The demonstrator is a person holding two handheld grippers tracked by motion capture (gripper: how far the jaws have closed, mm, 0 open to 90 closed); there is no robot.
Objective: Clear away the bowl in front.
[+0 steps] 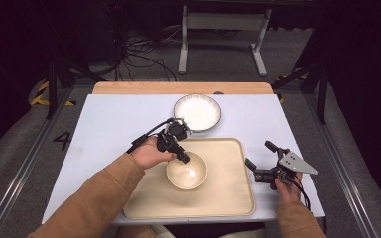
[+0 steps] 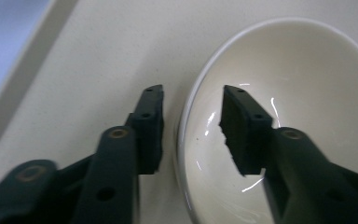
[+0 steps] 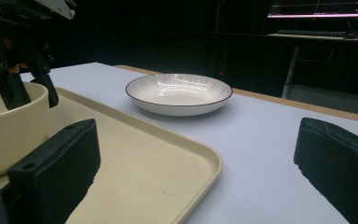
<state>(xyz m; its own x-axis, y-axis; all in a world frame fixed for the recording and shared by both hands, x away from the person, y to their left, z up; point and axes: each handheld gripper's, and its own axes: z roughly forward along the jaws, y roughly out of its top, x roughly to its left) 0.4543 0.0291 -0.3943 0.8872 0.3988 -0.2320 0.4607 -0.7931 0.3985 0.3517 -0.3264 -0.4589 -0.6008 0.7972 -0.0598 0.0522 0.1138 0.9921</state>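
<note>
With the left tool point(image 2: 193, 100) parted astride the rim of the cream bowl point(image 1: 187, 171) near the tray's point(image 1: 228, 203) middle, a thin, off-centre rim pinch could tip or slip it, while the right tool point(image 1: 257, 159) gapes empty near the bench's right edge.

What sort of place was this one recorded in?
Probably a lab or recording studio: a lit table amid dark surroundings, loose cables on the floor behind it, and a monitor on a desk beyond.
</note>
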